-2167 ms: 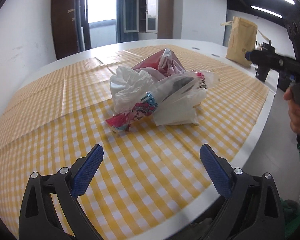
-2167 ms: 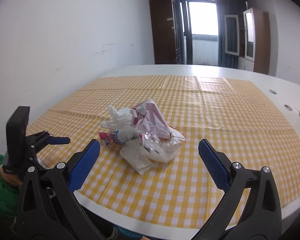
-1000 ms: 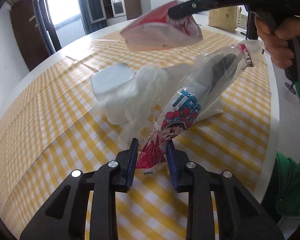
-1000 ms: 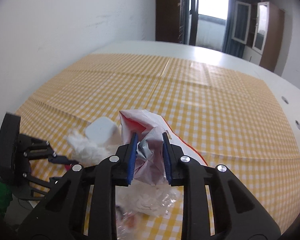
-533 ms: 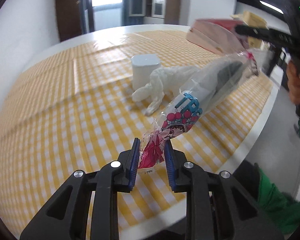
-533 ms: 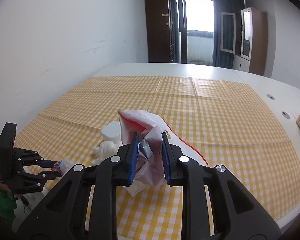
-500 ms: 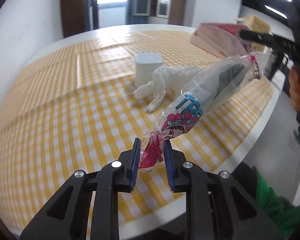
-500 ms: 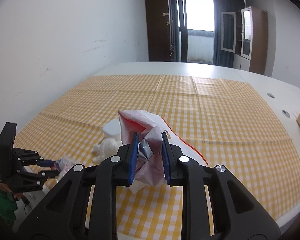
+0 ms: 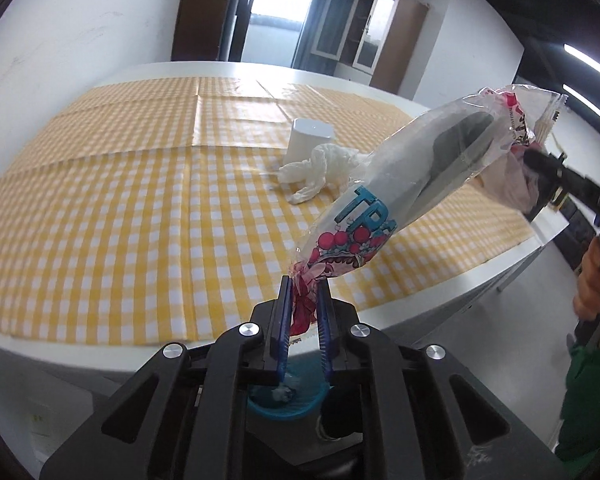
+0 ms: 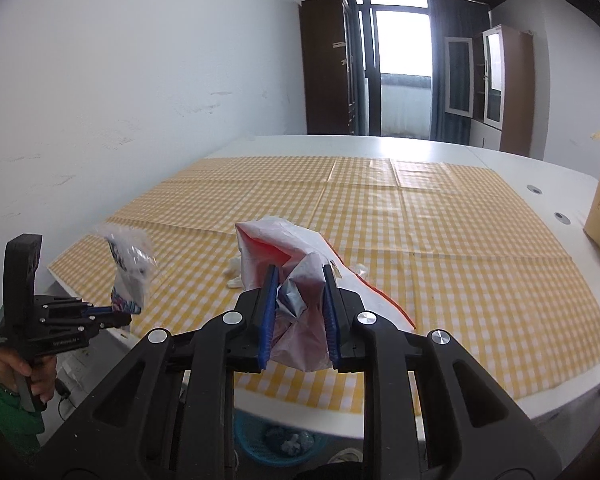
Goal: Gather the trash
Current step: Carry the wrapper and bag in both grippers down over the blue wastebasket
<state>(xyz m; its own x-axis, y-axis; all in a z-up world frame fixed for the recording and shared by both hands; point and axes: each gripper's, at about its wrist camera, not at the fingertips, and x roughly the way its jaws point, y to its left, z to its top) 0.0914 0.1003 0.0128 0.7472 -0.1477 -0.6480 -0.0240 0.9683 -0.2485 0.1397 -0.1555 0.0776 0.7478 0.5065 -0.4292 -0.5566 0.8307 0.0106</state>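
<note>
Left gripper [image 9: 304, 300] is clamped on a clear printed wrapper [image 9: 396, 188], which slants up and forward from it. Right gripper [image 10: 298, 296] pinches a crumpled pink-white bag [image 10: 288, 256] above the basket [image 10: 256, 436].

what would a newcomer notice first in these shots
The clear printed wrapper pinched at its red end in the left gripper, jutting up over the table edge. Next, the crumpled pink-and-white bag clamped in the right gripper. Behind them, the yellow checked tablecloth holds a white cup and crumpled tissue.
</note>
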